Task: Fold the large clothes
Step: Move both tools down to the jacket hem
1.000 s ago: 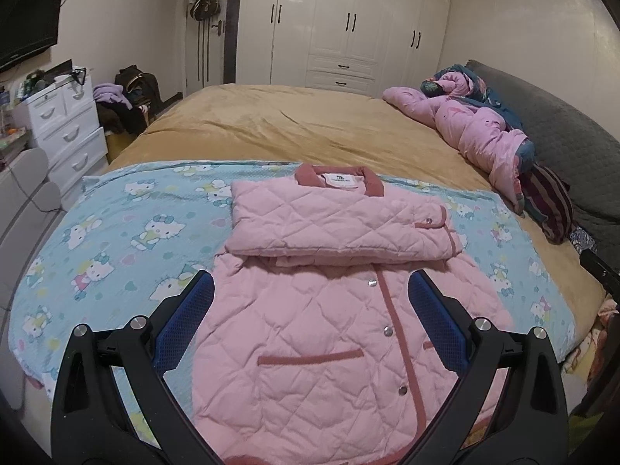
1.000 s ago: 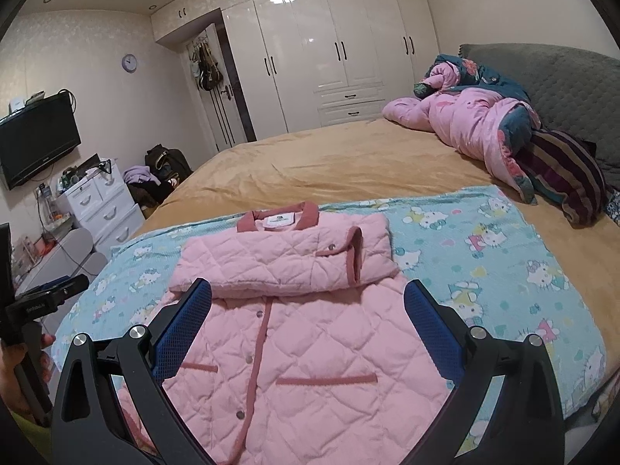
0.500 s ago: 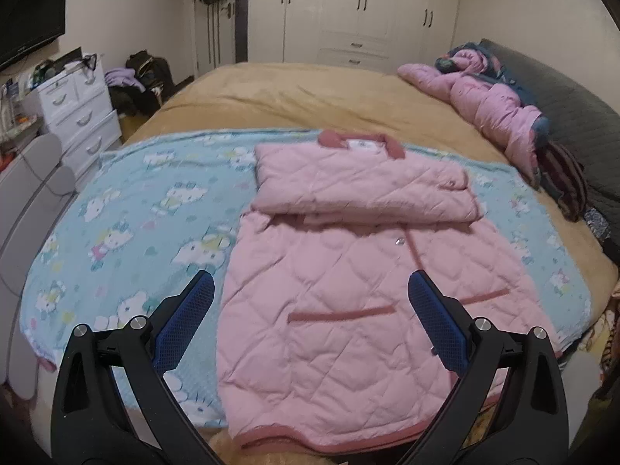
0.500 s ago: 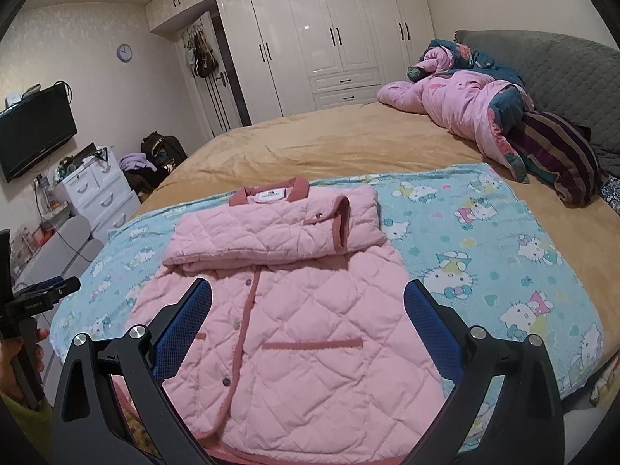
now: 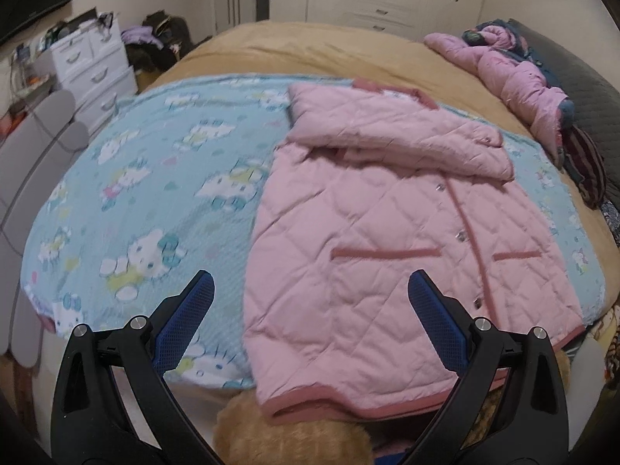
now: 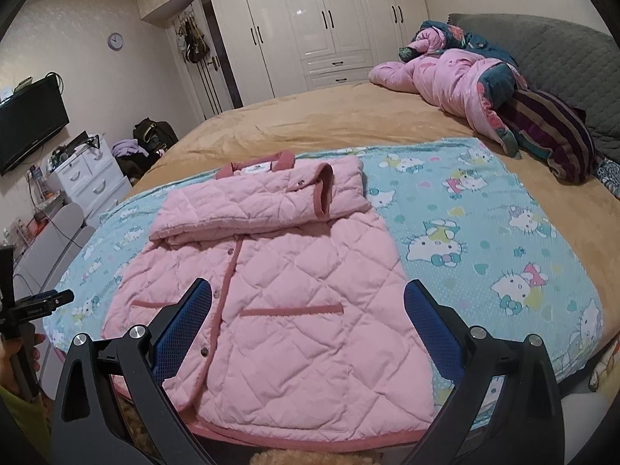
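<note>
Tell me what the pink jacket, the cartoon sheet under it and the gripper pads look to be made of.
Jacket: padded, quilted fabric with a matte finish, shown by diamond stitching and puffy panels; darker pink trim, shiny snaps, likely metal.
Sheet: thin printed cloth, possibly cotton; it lies flat with a fine dotted texture.
Pads: blue, finely textured, probably rubber or plastic.

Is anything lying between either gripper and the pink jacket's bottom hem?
Nothing visible. The left gripper and right gripper both hang open above the pink quilted jacket, which lies on the cartoon-cat blanket. Its hem at the bed edge is uncovered, with only open air between.
</note>
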`<control>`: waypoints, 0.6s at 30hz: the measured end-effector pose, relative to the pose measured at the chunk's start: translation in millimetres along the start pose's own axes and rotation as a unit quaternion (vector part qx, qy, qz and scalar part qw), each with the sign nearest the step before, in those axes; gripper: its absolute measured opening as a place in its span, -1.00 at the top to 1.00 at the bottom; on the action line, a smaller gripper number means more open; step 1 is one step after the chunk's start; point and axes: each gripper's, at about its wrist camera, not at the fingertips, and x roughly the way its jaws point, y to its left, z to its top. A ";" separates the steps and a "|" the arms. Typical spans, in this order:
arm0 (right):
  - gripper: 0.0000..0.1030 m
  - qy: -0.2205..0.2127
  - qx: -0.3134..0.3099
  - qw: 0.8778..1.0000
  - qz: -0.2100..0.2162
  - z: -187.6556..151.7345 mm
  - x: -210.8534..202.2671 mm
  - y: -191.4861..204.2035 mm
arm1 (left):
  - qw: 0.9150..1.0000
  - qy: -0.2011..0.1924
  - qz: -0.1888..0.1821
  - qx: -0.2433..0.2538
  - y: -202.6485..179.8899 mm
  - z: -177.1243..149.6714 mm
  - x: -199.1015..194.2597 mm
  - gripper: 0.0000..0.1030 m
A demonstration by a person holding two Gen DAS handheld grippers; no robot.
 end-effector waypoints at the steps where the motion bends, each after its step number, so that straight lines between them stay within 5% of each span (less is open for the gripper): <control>1: -0.92 0.003 0.001 1.000 -0.001 -2.1 1.1 -1.5 | 1.000 0.007 0.001 -0.004 4.6 -3.9 3.1 -0.82; 18: -0.92 0.051 0.013 0.998 -0.025 -45.3 16.2 -33.2 | 0.993 0.104 -0.014 -0.056 44.3 -57.2 50.5 -0.82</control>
